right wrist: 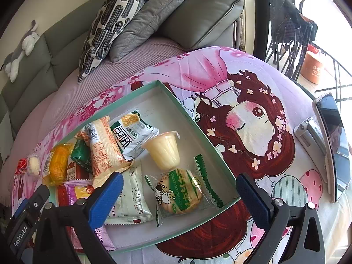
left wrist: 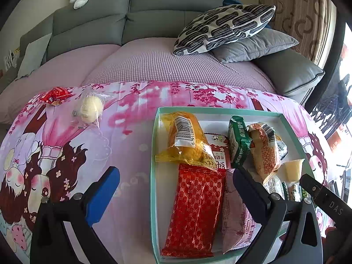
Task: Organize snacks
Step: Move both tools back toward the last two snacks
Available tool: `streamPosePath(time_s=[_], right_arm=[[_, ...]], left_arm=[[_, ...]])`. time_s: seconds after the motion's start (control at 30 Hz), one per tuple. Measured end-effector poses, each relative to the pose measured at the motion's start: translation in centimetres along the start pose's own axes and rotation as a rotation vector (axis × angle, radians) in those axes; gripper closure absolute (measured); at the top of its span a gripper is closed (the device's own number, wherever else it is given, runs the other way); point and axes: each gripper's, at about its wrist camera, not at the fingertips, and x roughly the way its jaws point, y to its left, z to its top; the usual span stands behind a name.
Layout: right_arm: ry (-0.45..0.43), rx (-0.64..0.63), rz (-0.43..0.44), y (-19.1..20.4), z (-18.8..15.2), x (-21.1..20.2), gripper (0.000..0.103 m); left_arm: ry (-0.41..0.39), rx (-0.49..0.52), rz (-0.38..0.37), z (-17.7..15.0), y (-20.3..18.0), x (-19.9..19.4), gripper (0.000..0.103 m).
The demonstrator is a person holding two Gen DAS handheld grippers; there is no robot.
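Both tongs hang wide apart and empty, left tongs (left wrist: 176,189) and right tongs (right wrist: 179,194), over the shallow mint-green cardboard box (left wrist: 154,154) of snacks. 2 strays lie far left on the table: a clear-wrapped pale round cake (left wrist: 90,109) and a small red packet (left wrist: 56,96). Best approach low, pinching the wrapper's body.

A table draped in a pink cartoon-print cloth (left wrist: 132,145) carries the things. On it rest a shallow teal box (left wrist: 153,176) of snacks, a red snack packet (left wrist: 56,96) touching a clear-wrapped pale bun (left wrist: 90,109), and a phone (right wrist: 335,140) beside a small silver device (right wrist: 309,133).
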Motion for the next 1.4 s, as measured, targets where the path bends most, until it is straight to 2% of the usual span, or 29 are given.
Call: streamPosePath(time_s=[0.3, 0.5, 0.77, 1.07, 1.2, 1.4], right_arm=[[-0.014, -0.059, 0.004, 3.0, -0.6, -0.7, 0.000], [-0.024, -0.130, 0.031, 6.4, -1.4, -1.4, 0.000], [-0.029, -0.213, 0.093, 11.5, -3.1, -2.4, 0.000], [-0.026, -0.303, 0.142, 16.4, -5.1, -2.9, 0.000], [-0.038, -0.324, 0.178, 18.2, -4.6, -3.2, 0.000], [-0.057, -0.389, 0.226, 22.4, -3.4, -3.7, 0.000]], left_arm=[[0.008, -0.011, 0.000, 0.3, 2.4, -0.1, 0.001], [-0.002, -0.037, 0.029, 0.7, 5.4, -1.0, 0.001], [-0.014, -0.098, 0.118, 0.7, 10.8, -2.4, 0.001], [-0.031, -0.166, 0.167, 0.8, 16.0, -3.7, 0.001], [-0.039, -0.201, 0.190, 2.1, 18.3, -3.3, 0.001], [-0.055, -0.163, 0.204, 5.3, 21.5, -2.0, 0.001]])
